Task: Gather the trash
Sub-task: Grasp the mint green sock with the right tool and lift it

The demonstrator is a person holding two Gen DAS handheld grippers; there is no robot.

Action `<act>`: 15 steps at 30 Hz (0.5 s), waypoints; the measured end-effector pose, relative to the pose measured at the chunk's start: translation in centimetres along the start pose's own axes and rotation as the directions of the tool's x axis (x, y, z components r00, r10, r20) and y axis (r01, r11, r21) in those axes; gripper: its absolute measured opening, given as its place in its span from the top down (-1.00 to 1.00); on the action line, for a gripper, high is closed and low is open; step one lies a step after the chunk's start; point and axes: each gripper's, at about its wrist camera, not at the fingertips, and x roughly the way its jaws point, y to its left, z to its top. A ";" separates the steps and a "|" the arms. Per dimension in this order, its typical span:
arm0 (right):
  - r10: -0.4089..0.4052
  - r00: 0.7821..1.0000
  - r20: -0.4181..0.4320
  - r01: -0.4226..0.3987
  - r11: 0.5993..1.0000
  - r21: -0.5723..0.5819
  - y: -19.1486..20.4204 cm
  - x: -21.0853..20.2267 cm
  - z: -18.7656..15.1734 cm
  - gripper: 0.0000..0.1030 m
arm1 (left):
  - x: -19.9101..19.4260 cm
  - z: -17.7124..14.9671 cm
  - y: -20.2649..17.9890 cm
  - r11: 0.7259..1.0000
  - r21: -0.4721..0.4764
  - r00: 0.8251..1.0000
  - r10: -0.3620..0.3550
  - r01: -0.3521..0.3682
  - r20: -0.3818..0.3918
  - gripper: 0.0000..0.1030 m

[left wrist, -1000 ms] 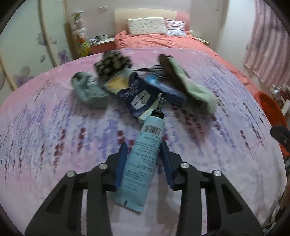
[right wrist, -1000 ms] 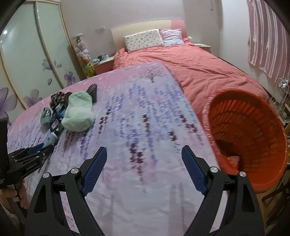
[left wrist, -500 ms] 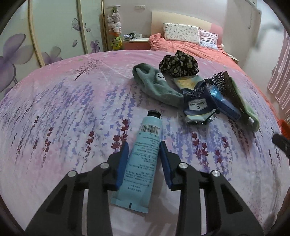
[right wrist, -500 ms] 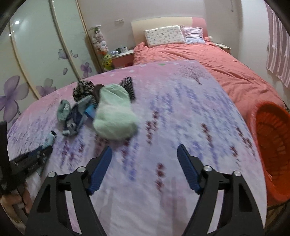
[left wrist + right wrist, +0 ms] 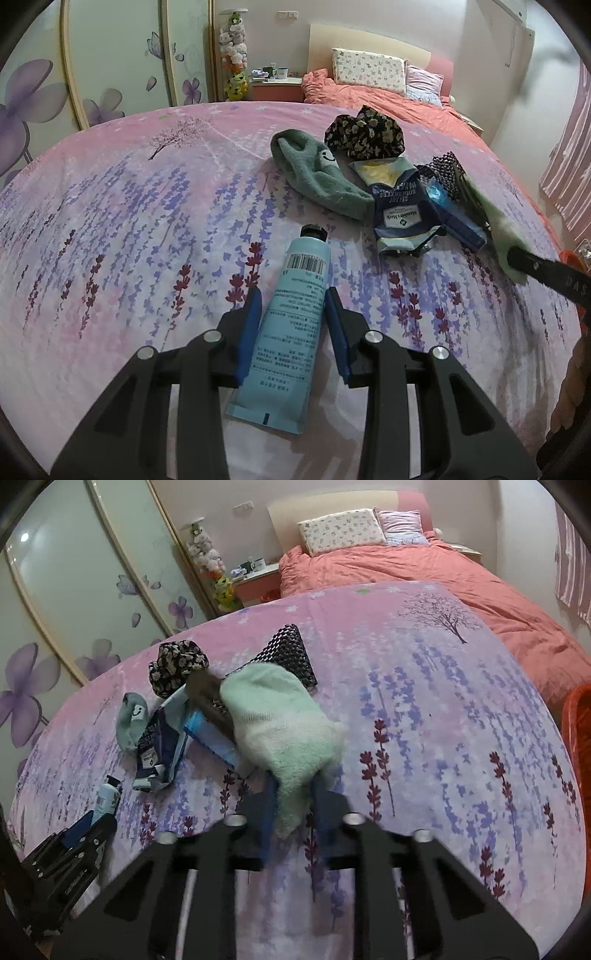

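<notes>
We are pinching the blue tube (image 5: 295, 317) in the left hand-held gripper (image 5: 293, 328), lengthwise so it cannot slip, over the bed (image 5: 129, 229); the right hand-held gripper (image 5: 295, 808) is nipping the mint sock's (image 5: 280, 734) near end, probably for the orange basket (image 5: 578, 734).

My left gripper (image 5: 291, 314) is black with blue pads, and between them lies a light blue tube (image 5: 288, 325) with a black cap, a white barcode patch and dark print; my right gripper (image 5: 293, 808), black with blue pads too, has a fluffy mint-green sock (image 5: 280, 716) between its pads. Both lie on a pink bedspread (image 5: 129, 221) printed with purple and maroon lavender sprigs and a dark tree. Nearer the bedspread's far edge I see a grey-green sock (image 5: 314, 173) with a black smiley, a black cloth with pale daisies (image 5: 364, 134), a navy, yellow and white packet (image 5: 402, 210), a black-and-white mesh piece (image 5: 288, 653) and, at its right edge, an orange basket (image 5: 578, 731).
</notes>
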 end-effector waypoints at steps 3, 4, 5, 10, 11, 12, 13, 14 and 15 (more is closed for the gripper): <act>-0.026 0.999 0.027 0.027 1.000 -0.006 -0.7 -1.2 -0.5 0.82 | 0.0 -0.1 0.1 1.000 -0.005 1.000 -0.007 0.007 0.001 0.30; -0.039 0.998 0.041 0.039 0.999 -0.005 -1.0 -1.8 -0.8 0.82 | 0.0 -0.2 0.2 1.000 -0.006 1.000 -0.008 0.008 0.002 0.30; -0.052 0.997 0.057 0.052 0.999 -0.002 -1.4 -2.4 -1.0 0.82 | 0.0 -0.2 0.2 1.000 -0.007 1.000 -0.009 0.009 0.002 0.30; -0.134 0.988 0.075 0.135 0.991 -0.005 -3.1 -4.2 -1.9 0.82 | 0.0 -0.2 0.2 1.000 -0.004 1.000 -0.006 0.006 0.001 0.29; -0.127 0.990 0.061 0.128 0.992 -0.008 -3.6 -4.4 -2.2 0.82 | 0.0 -0.2 0.2 1.000 -0.003 1.000 -0.005 0.005 0.001 0.29; -0.113 0.992 0.047 0.114 0.993 -0.011 -3.9 -4.4 -2.5 0.82 | 0.0 -0.2 0.2 1.000 -0.004 1.000 -0.006 0.006 0.001 0.29; -0.088 0.996 0.025 0.089 0.996 -0.014 -4.2 -4.4 -2.7 0.81 | 0.0 -0.2 0.2 1.000 -0.005 1.000 -0.007 0.007 0.001 0.29; -0.071 0.997 0.013 0.072 0.997 -0.013 -4.5 -4.4 -2.9 0.77 | 0.0 -0.2 0.2 1.000 -0.004 1.000 -0.007 0.007 0.001 0.29; -0.054 0.999 0.003 0.054 0.998 -0.012 -4.6 -4.4 -3.0 0.71 | 0.0 -0.2 0.2 1.000 -0.005 1.000 -0.008 0.008 0.001 0.29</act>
